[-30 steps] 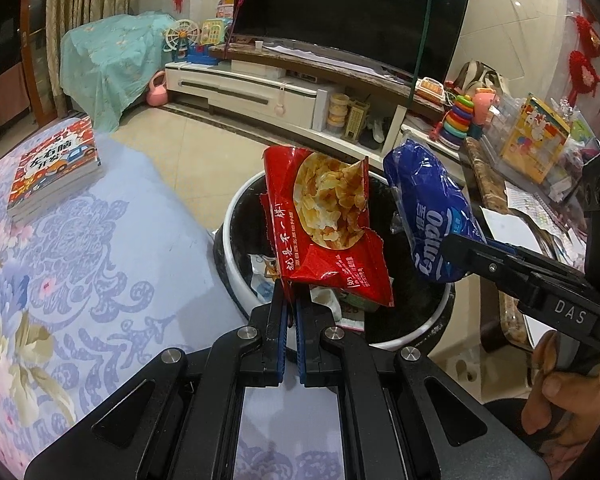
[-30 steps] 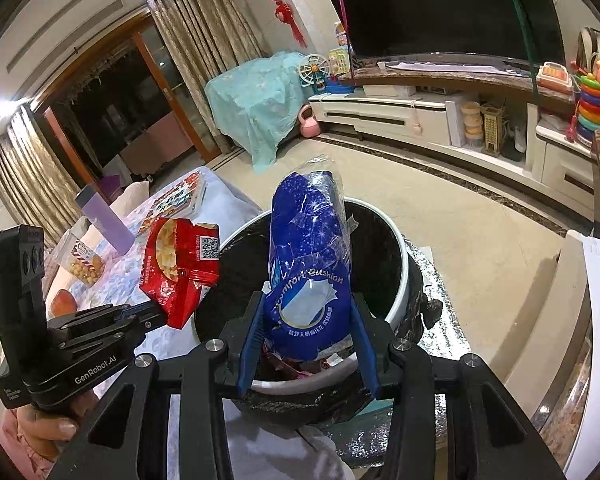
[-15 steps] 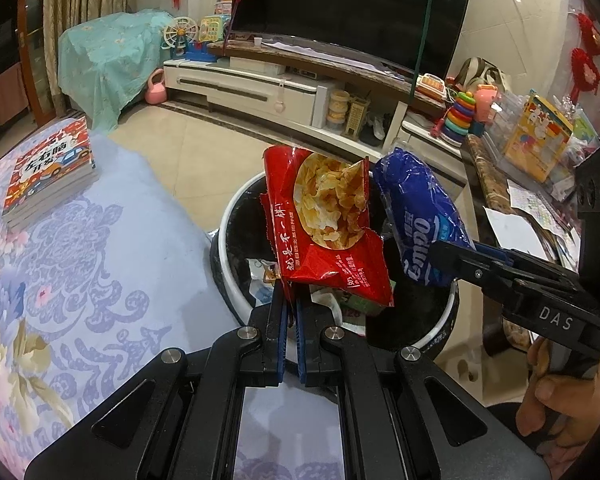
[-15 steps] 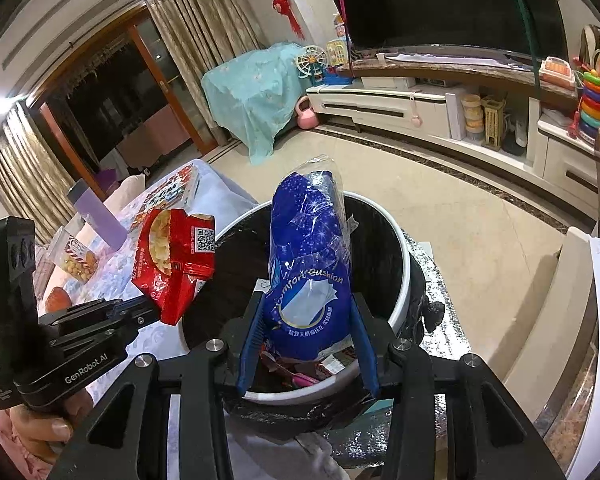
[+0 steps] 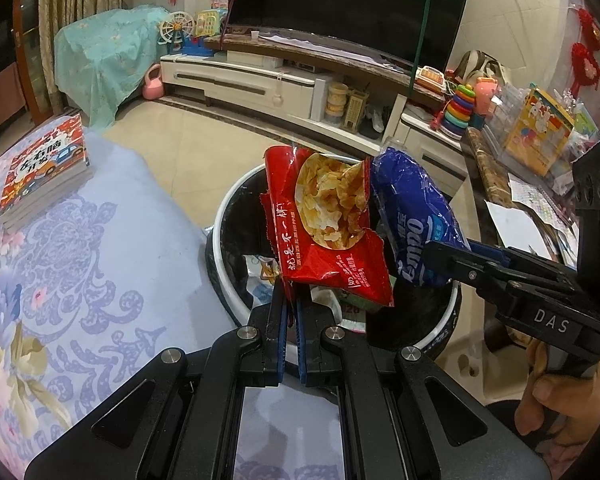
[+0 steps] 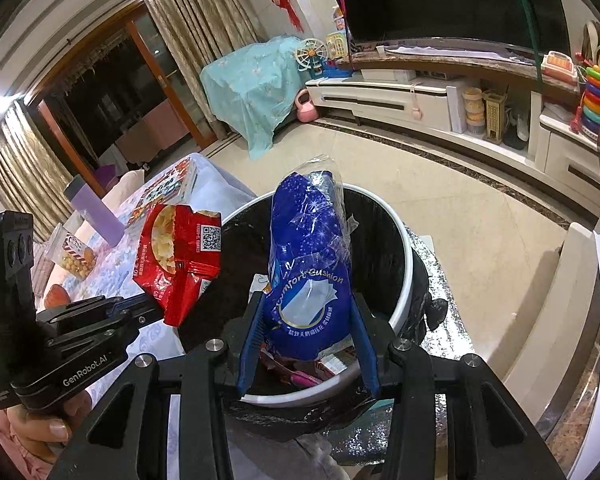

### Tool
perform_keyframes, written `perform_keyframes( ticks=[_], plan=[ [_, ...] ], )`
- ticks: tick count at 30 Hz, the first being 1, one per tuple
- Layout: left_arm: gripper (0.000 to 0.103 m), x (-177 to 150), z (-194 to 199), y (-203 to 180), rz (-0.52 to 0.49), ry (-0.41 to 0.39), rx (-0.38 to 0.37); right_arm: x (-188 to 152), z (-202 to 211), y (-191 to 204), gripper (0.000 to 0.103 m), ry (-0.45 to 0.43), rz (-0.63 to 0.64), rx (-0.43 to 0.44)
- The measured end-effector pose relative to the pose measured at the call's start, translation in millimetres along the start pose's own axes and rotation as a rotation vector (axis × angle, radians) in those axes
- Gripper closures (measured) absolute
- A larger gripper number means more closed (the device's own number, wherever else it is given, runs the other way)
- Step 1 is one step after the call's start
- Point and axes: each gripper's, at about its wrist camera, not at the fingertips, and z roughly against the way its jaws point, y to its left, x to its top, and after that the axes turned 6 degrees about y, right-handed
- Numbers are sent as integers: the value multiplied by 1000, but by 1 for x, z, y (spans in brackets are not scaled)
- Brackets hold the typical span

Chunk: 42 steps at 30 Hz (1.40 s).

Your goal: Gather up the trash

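Inspector: Your left hand-held gripper (image 5: 292, 300) pinches the red snack bag (image 5: 324, 224) above the bin (image 6: 404, 264); your right hand-held gripper (image 6: 308, 320) clamps the blue tissue pack (image 6: 308, 264) there.

Operator: Risk?

Inspector: The red bag overhangs the bin's rim; released there, it may fall outside.

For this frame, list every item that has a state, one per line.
Red crisp packet: torn open, pinched by the left gripper above the bin.
Blue tissue pack wrapper: crumpled, clamped in the right gripper above the bin.
White-rimmed bin with black liner: uncovered, holding trash.
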Motion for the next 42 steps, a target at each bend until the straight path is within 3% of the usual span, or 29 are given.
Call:
perform_keyframes(
  ticks=[13,14,17,18,24,29,42],
  plan=[
    [96,1,0,2,19,11,4,3,-3,1,58,6,-3,0],
    [91,1,1,3,23,12,6,3,-3,0,57,3,-6,1],
    [55,-1,6,8,45,0,21,3,0,-2,46,-12,-19,8],
    [52,-2,8,10,51,-9,26,3,2,-4,42,-18,-22,6],
    [51,-17,21,18,77,-29,30,-2,14,-5,27,-48,-39,17],
    [46,-41,36,32,151,-49,11,-13,28,-2,6,-82,-77,32],
    [37,-131,84,55,257,-135,6,-79,62,33,5,-170,-112,55]
  ],
)
